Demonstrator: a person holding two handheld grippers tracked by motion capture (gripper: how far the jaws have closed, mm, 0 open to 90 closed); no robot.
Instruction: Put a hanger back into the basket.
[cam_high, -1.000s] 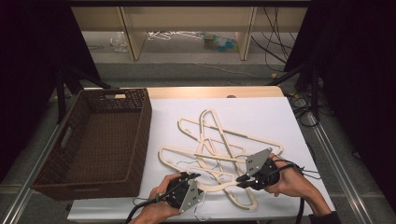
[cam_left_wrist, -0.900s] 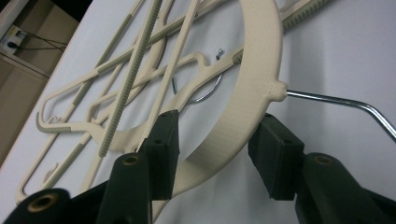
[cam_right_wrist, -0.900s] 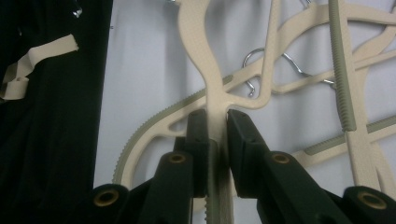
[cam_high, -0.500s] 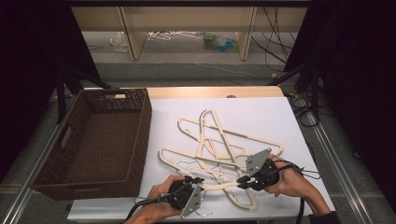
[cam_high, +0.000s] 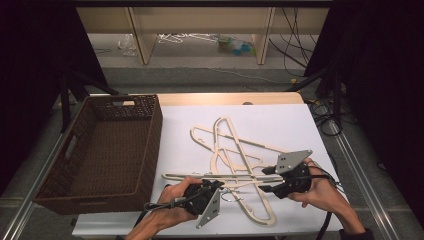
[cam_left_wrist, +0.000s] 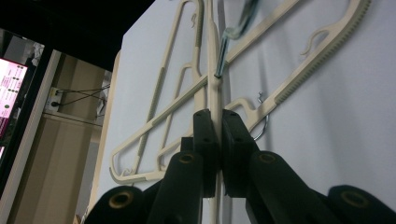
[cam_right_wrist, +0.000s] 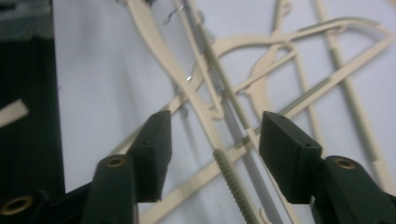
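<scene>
High view: a pile of cream hangers (cam_high: 235, 155) is seen mid-tabletop (cam_high: 280, 120), a wicker basket (cam_high: 100, 150) at its left edge; bare surface is left toward the far edge. Left tongs (cam_high: 216, 184) and right tongs (cam_high: 266, 180) are held at the pile's near side.

Left gripper view — the left tongs (cam_left_wrist: 218, 140), having just closed, are clenched on one hanger bar (cam_left_wrist: 213, 70).

Right gripper view — the right tongs (cam_right_wrist: 215, 144), just opened, stand released; hanger arms are seen between the jaws, untouched.

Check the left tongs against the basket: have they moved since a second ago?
Yes. The left tongs slid right, away from the basket, and their jaws have just been closing, now pinching a hanger.
</scene>
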